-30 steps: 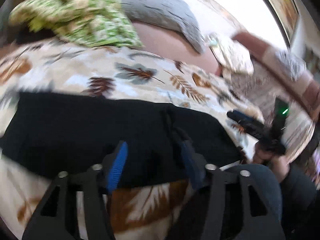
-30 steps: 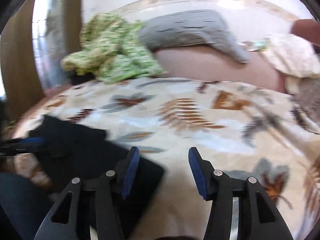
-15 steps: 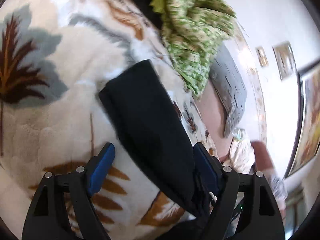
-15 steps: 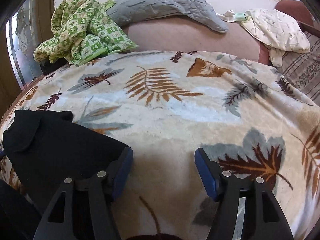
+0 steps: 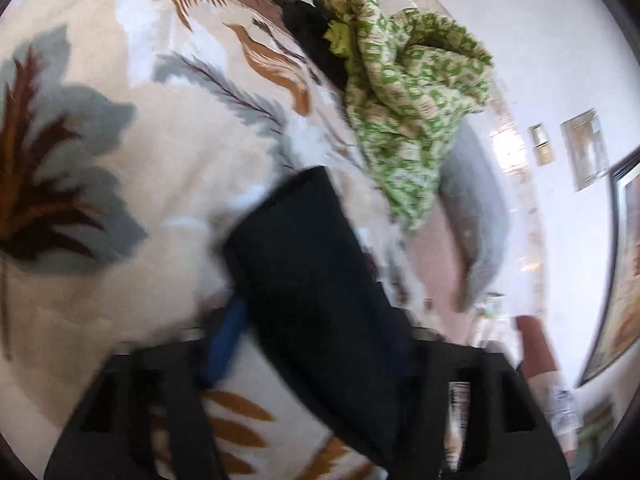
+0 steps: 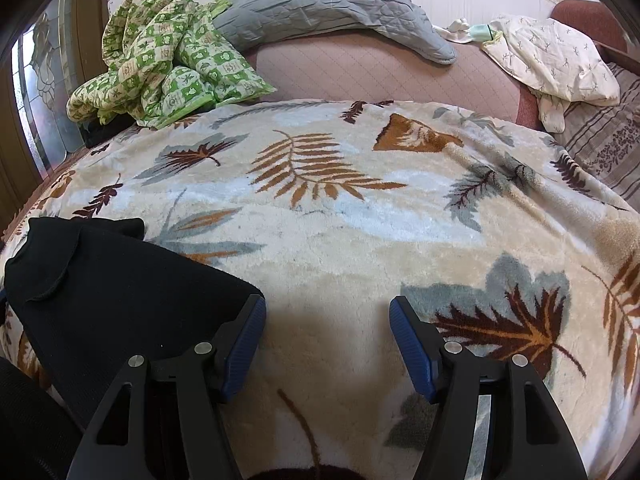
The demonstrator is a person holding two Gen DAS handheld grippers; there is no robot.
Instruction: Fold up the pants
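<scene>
The black pants [image 6: 116, 304] lie folded on the leaf-patterned blanket [image 6: 340, 216] at the lower left of the right wrist view. My right gripper [image 6: 328, 336] is open and empty, just right of the pants' near corner, above the blanket. In the blurred left wrist view the pants [image 5: 316, 288] run between the blue pads of my left gripper [image 5: 312, 344]. The right pad is hidden by the cloth. The left pad [image 5: 226, 344] sits close against the cloth's edge; whether the jaws grip it is unclear.
A green checked quilt [image 6: 168, 60] is heaped at the far left of the bed, with a grey pillow [image 6: 332, 8] behind it. A white printed cloth [image 6: 556, 60] lies at the far right. Pictures hang on the wall [image 5: 584, 152].
My left gripper has moved in along the pants, and its jaws have narrowed around the cloth. My right gripper has barely moved and stays open.
</scene>
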